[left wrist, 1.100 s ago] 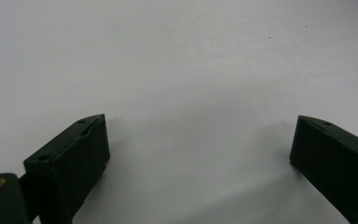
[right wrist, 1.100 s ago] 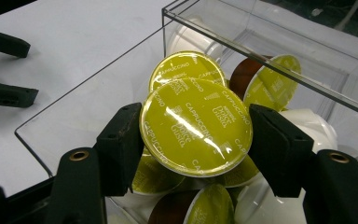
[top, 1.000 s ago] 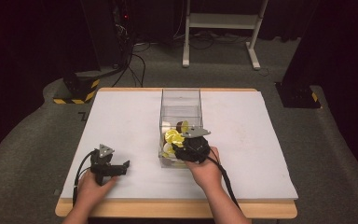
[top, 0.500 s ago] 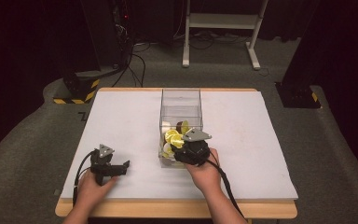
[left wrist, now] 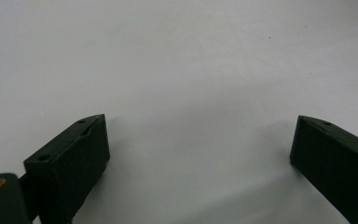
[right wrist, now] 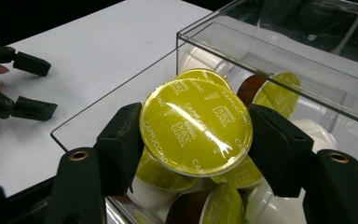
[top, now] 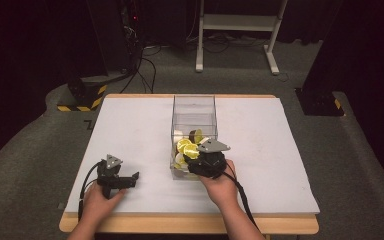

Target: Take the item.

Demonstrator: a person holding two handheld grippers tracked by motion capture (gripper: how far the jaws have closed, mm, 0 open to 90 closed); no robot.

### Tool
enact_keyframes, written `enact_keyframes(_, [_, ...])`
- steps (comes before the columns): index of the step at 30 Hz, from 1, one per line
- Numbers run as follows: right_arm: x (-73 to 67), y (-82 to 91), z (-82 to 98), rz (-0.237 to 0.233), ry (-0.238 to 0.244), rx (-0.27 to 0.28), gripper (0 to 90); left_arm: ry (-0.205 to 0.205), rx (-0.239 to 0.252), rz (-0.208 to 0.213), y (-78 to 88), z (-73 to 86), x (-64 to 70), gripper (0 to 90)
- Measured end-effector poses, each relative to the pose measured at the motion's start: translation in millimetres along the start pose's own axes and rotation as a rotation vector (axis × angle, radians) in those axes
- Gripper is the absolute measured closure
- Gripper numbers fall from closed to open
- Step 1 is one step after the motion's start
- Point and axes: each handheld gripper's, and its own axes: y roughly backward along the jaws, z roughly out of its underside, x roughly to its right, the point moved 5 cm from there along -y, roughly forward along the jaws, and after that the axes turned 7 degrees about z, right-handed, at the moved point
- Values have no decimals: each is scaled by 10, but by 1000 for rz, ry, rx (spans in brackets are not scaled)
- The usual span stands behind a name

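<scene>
Item: capsule [right wrist: 196, 127], clamped by my right hand-held gripper [right wrist: 196, 140] over the box [right wrist: 121, 100]. Left hand-held gripper [left wrist: 200, 154]: wide, empty, on desk [left wrist: 177, 56]. Handling: lift straight, keep squeeze steady, clear the wall.

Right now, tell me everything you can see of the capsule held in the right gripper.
The capsule is round, with a glossy yellow-green foil lid printed "Cappuccino" around its edge and a brand name across the middle. Its lid faces the camera, slightly tilted. The right gripper is shut on it, one black jaw pressing each side of its rim. It sits at the near end of the clear plastic box, over other capsules piled inside; its body is hidden.
</scene>
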Motion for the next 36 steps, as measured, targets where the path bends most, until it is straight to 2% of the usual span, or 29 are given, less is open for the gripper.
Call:
enact_keyframes(13, [-11,24,-3,-10,2,10,379,0,-1,1,1,0,0,49])
enact_keyframes(36, [147,203,-53,0,-41,55,380,0,-1,1,0,0,-1,49])
